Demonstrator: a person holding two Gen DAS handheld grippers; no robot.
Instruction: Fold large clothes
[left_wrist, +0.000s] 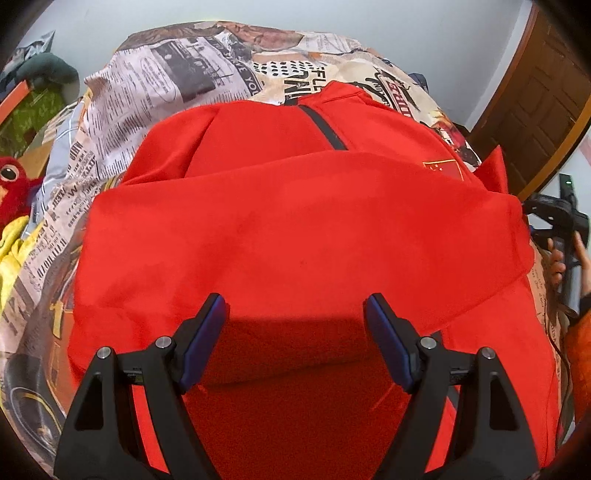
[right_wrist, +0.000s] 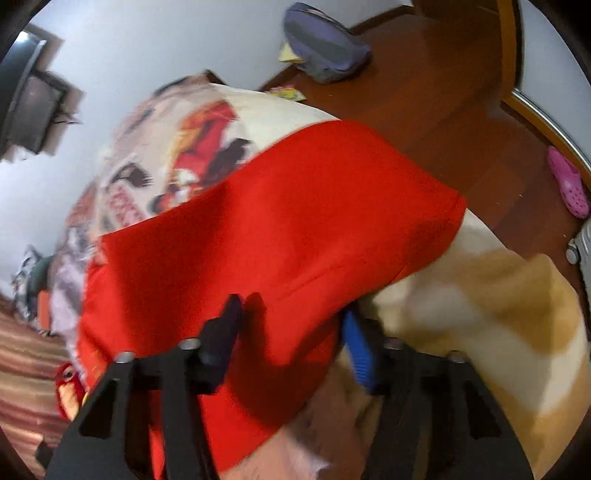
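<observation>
Room: a bed covered with a newsprint-patterned sheet is seen against a pale wall, with a wooden floor beyond it.
Garment: a red jacket is laid across the sheet, its dark zip toward the far end and one layer already turned over the body.
Handling: the cloth is judged soft, light and limp (it sags over the bed edge in the right wrist view), so it is expected to drape and drag rather than hold a crease unaided.
Where to hold: the folded edge and the hem corners are judged the best places, since a pinch in the middle would only bunch the fabric.
Left gripper: held spread wide above the folded layer, nothing pinched between its pads.
Right gripper: seen partly closed at the jacket's lower edge, red cloth lying between the fingers; whether the pads press on it cannot be told through the blur.
Beyond: a red plush toy is seen beside the bed, a pink clog and a grey bag on the floor.
</observation>
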